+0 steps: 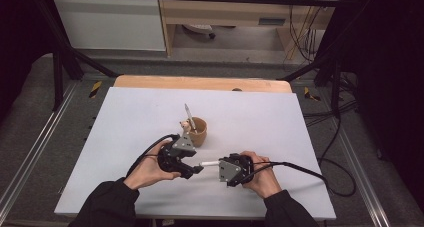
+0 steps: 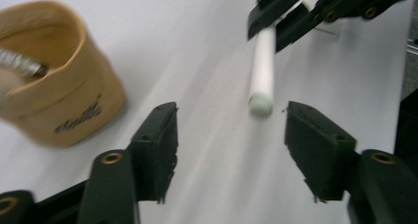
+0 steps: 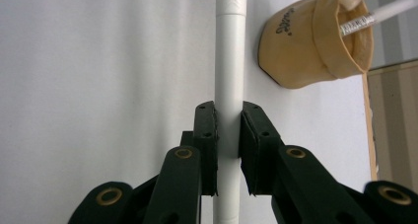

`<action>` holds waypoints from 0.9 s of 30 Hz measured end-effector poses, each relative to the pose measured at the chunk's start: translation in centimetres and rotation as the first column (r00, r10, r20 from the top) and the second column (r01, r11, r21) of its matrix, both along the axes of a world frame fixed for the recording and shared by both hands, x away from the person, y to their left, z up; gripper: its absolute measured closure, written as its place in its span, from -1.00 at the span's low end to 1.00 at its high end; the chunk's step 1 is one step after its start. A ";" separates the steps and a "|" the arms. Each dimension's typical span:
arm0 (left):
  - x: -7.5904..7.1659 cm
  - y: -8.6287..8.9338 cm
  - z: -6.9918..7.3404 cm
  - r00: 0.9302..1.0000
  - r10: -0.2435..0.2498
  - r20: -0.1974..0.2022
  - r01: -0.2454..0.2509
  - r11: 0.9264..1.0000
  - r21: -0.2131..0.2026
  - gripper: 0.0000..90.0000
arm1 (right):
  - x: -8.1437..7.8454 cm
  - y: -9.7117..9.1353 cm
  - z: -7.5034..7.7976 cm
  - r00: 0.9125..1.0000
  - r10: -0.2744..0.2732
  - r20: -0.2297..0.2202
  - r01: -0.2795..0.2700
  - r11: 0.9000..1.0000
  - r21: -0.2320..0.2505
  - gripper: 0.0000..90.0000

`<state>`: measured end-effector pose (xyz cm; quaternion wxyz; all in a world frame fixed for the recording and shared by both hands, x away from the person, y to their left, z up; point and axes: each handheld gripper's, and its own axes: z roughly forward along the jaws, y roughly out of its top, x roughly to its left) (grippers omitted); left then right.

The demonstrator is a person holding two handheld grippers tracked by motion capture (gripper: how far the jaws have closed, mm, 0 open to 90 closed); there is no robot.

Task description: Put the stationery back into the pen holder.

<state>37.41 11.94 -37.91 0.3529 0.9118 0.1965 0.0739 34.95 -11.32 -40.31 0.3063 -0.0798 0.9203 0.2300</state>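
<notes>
Pinched between the right gripper's (image 3: 228, 130) jaws, a white pen (image 3: 230, 61) is being held level at lower centre of the high view, seemingly for handover; the left gripper's (image 2: 230, 135) jaws are being kept spread around its tip, untouching. A tan cup (image 1: 197, 131) is being left behind them.

Even overhead light keeps the white tabletop (image 1: 150, 117) bright, its surroundings dim. The left gripper view is motion-blurred, smearing the tan cup (image 2: 59, 76); the right gripper view is sharper, with soft shadows.
</notes>
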 end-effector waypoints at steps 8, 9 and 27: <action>-0.1 3.2 -1.5 0.996 0.094 0.010 -0.094 0.995 -0.020 -0.50 | 0.6 -0.4 0.4 0.998 -0.054 -0.018 0.054 0.998 0.031 0.75; -0.2 3.6 -1.7 0.994 0.104 0.011 -0.104 0.994 -0.025 -0.53 | 0.6 -0.4 0.5 0.998 -0.062 -0.023 0.063 0.997 0.038 0.75; -1.5 10.2 -4.4 0.962 0.271 0.024 -0.268 0.958 -0.102 -0.83 | 2.2 -1.6 1.5 0.960 -0.226 -0.167 0.261 0.938 0.229 0.75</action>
